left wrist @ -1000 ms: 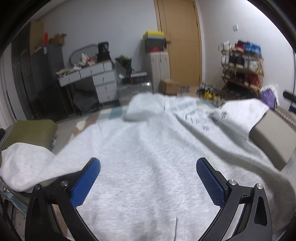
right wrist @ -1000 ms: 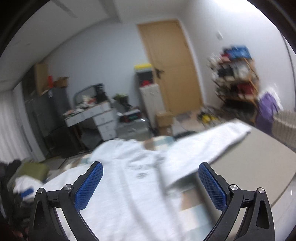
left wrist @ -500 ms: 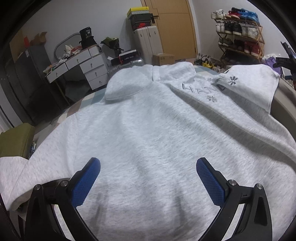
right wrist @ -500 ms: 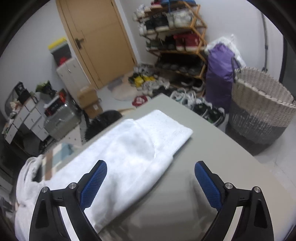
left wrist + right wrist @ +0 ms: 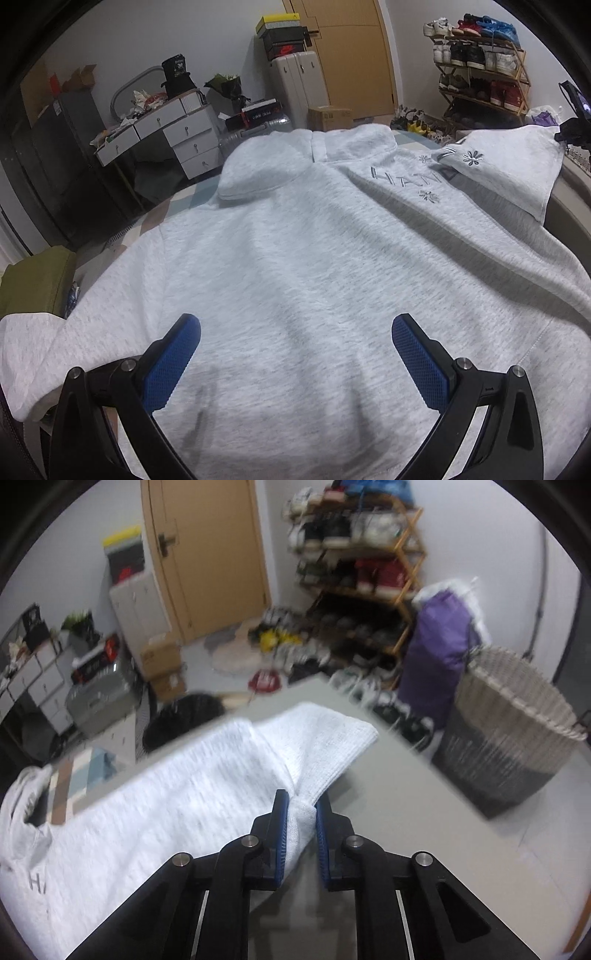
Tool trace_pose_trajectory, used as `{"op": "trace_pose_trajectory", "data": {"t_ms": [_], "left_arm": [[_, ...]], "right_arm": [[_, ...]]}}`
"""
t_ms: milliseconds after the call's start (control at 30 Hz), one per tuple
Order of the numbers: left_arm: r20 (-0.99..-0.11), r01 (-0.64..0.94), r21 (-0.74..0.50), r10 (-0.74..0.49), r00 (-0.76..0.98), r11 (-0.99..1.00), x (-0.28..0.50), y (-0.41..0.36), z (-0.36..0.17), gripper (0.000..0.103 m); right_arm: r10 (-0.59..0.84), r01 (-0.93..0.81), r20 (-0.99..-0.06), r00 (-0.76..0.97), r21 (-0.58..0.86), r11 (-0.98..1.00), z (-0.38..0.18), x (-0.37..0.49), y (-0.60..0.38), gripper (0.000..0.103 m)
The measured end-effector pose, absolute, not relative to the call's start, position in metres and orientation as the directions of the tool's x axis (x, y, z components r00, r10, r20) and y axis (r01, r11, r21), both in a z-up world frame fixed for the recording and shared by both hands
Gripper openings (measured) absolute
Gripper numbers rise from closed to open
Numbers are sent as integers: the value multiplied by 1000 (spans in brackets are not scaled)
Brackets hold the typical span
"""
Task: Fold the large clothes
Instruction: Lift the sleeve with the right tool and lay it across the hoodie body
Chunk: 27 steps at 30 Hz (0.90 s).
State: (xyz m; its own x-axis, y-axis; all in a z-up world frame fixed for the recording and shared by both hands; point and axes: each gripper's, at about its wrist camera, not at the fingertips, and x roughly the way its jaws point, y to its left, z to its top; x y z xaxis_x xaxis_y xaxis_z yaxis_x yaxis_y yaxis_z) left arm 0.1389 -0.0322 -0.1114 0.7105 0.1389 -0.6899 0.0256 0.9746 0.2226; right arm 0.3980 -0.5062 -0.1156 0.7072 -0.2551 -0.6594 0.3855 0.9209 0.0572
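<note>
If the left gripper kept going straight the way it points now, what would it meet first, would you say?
Most likely the grey sweatshirt: the left gripper is open and angled down at its spread body, with nothing visible between, though depth is hard to judge.

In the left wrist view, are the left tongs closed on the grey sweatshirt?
No. The left tongs stand wide open above the grey sweatshirt, with both blue pads apart and no fabric pinched between them.
</note>
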Motion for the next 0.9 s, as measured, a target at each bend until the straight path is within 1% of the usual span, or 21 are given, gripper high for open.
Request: {"op": "trace_pose_trajectory", "data": {"t_ms": [100, 167, 233, 333, 467, 600, 667, 733, 833, 900], "left_arm": [[-673, 18, 212, 133, 727, 977, 133, -29, -104, 101], [-664, 11, 204, 130, 736, 979, 129, -25, -101, 101], [-656, 9, 191, 121, 745, 982, 126, -22, -98, 101], [-649, 9, 171, 106, 753, 985, 122, -15, -95, 101], [-633, 0, 153, 98, 768, 988, 115, -6, -91, 101], [-610, -24, 134, 102, 786, 991, 106, 7, -87, 101], [-600, -43, 119, 106, 793, 992, 101, 16, -85, 101], [-593, -61, 97, 107, 798, 993, 97, 27, -85, 101], [-582, -94, 68, 116, 805, 993, 89, 43, -87, 101], [-578, -113, 56, 125, 806, 992, 83, 51, -89, 101]], "right_arm": [[-339, 443, -573, 746, 48, 895, -88, 372, -513, 13], [-397, 480, -493, 774, 48, 876, -64, 347, -515, 13], [-443, 515, -446, 778, 48, 856, -43, 328, -517, 13], [-462, 521, -400, 791, 45, 852, -19, 310, -509, 13], [-421, 467, -323, 847, 76, 881, 11, 293, -482, 13], [-293, 321, -213, 932, 107, 941, 51, 281, -422, 13], [-195, 216, -168, 966, 119, 969, 68, 277, -380, 13], [-62, 81, -138, 988, 139, 987, 80, 276, -332, 13], [133, -113, -125, 983, 162, 980, 82, 279, -255, 13], [278, -251, -143, 950, 185, 950, 71, 287, -196, 13]]}}
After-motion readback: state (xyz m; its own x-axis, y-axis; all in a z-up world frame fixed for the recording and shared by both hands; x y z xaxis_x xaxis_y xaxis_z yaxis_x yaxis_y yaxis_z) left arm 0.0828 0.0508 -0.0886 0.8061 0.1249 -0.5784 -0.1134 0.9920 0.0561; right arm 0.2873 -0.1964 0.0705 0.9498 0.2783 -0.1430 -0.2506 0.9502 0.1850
